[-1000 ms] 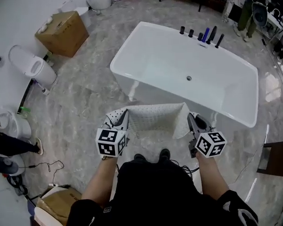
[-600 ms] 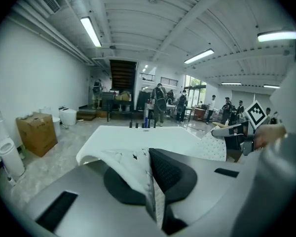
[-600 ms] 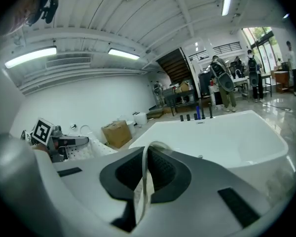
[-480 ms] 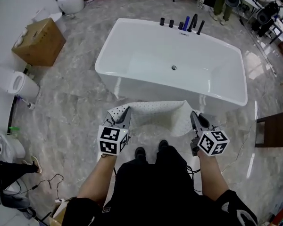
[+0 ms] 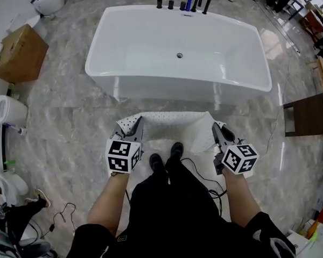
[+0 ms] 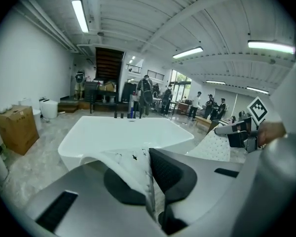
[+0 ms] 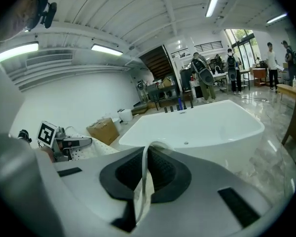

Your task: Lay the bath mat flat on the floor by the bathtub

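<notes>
Holding bath mat [image 5: 175, 126] spread at frame centre, left gripper [image 5: 137, 128] and right gripper [image 5: 217, 132] each clamped on a corner; next move calls for lowering it flat before bathtub [image 5: 177, 81].

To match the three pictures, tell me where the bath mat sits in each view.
Head view: bath mat lower centre, held between left gripper and right gripper.
Left gripper view: bath mat bottom centre, clamped in the jaws.
Right gripper view: bath mat bottom centre, edge-on in the jaws.
Shared landmark: bathtub, behind it in all.
</notes>
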Available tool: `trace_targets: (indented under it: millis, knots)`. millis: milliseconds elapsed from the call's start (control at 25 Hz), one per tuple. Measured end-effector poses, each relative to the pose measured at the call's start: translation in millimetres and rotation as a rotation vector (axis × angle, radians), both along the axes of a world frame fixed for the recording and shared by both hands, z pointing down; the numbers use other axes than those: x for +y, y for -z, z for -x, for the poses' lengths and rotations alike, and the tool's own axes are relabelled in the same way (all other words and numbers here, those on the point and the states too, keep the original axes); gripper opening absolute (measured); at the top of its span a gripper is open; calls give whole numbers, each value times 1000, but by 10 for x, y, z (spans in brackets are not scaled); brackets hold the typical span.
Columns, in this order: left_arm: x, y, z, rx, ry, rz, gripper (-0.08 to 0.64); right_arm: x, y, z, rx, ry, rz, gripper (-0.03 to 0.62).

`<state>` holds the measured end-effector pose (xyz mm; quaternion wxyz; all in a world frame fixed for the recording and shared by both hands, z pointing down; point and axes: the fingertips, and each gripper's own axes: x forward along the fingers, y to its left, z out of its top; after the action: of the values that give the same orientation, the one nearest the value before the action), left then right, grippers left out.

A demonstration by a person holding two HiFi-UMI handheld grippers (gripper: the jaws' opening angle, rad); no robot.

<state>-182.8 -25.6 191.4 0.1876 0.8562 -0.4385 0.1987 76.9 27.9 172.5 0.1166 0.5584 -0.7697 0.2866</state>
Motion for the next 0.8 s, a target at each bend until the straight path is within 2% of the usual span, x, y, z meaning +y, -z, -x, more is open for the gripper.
trace_targets:
  millis: [240, 400, 600, 800]
  knots:
    - [-105, -348, -295, -17, -35, 39, 21, -7, -338, -351, 0, -29, 52, 20]
    - [-244, -677, -538, -57, -18, 54, 21, -132, -648, -577, -17, -9, 68, 20]
    - [-283, -1011, -855, -70, 16, 91, 20, -262, -1031, -879, -31, 19, 71, 20]
    - [-350, -1313, -1099, -108, -14, 123, 21, -435, -1527, -1133, -51, 13, 104, 20]
